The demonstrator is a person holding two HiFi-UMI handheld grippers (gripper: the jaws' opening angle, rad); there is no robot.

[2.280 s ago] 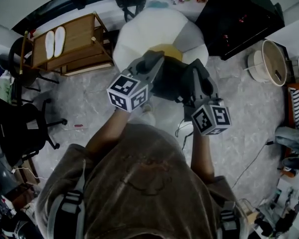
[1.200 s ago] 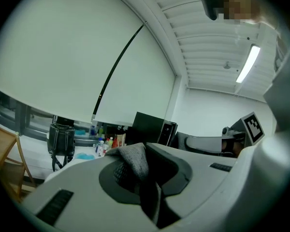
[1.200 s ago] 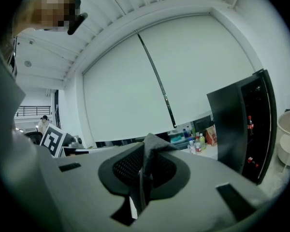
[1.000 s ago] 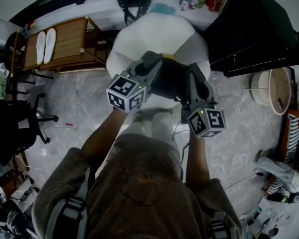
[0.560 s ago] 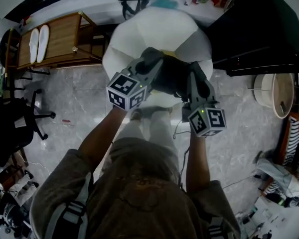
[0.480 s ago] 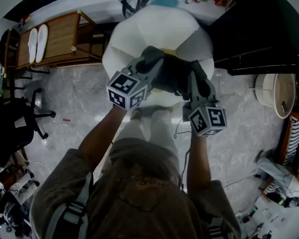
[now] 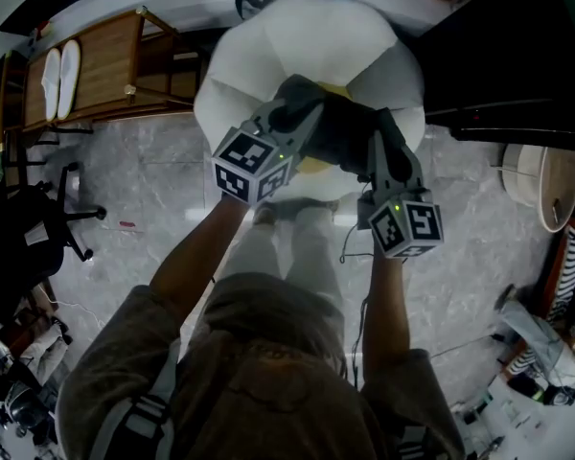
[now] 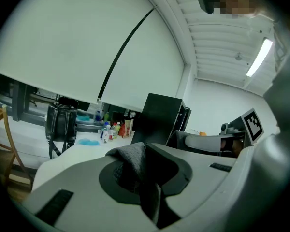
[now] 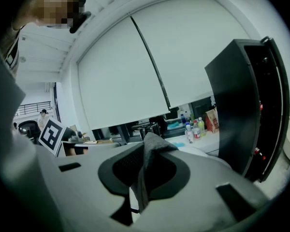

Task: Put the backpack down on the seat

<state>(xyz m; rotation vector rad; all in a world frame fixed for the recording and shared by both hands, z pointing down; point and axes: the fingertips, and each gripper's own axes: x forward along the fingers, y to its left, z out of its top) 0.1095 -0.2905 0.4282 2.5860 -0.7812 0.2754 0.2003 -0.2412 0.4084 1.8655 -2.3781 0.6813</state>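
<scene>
In the head view a dark grey backpack [image 7: 337, 132] hangs over the middle of a round white seat [image 7: 268, 56], and a yellow patch [image 7: 311, 166] shows under it. My left gripper [image 7: 297, 103] holds its left side and my right gripper [image 7: 381, 140] its right side. In the left gripper view the jaws of the left gripper [image 8: 140, 178] are shut on a fold of grey strap fabric [image 8: 133, 163]. The right gripper [image 9: 142, 175] pinches a like fold of fabric [image 9: 149, 151] in the right gripper view. Whether the backpack touches the seat is hidden.
A wooden rack [image 7: 105, 60] with white slippers [image 7: 57, 75] stands left of the seat. A black office chair [image 7: 19, 238] is at far left. A black cabinet [image 7: 517, 46] stands to the right, with a round basket [image 7: 546, 175] beyond it. A black bag [image 8: 60, 124] and bottles [image 8: 111, 129] sit on a counter behind.
The person has stepped closer to the seat, and both grippers have carried the backpack forward over its middle. Both grips look unchanged.
</scene>
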